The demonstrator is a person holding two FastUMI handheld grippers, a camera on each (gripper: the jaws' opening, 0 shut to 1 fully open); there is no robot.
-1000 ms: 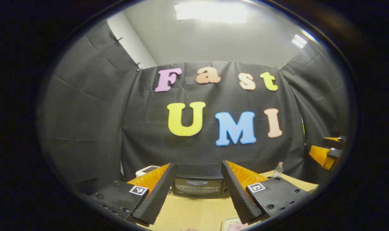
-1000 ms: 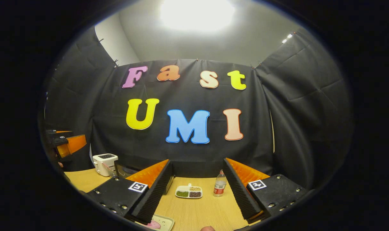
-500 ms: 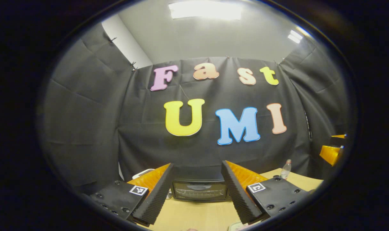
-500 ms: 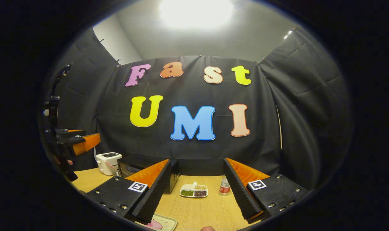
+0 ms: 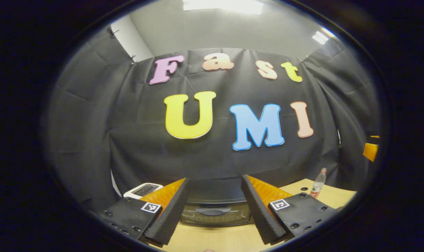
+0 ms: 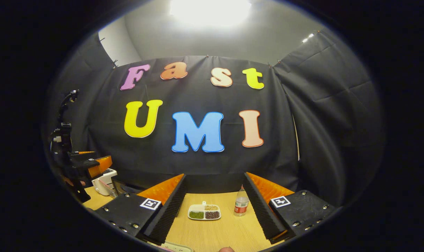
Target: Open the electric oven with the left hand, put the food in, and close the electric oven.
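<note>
While I lined the left gripper up, spread wide and empty, the electric oven sat shut dead ahead on the tabletop; I judged a square, level approach onto its door handle best.

Lighting: overhead, from a ceiling panel in the left gripper view and a ceiling light in the right gripper view, the latter blown out to a featureless white glare. The table is evenly lit with soft, faint shadows, while the dark cloth wall absorbs light and reads dim. Picture quality: strong fisheye bending toward the rims, centre fairly sharp, edge detail smeared and perhaps slightly out of focus.
</note>
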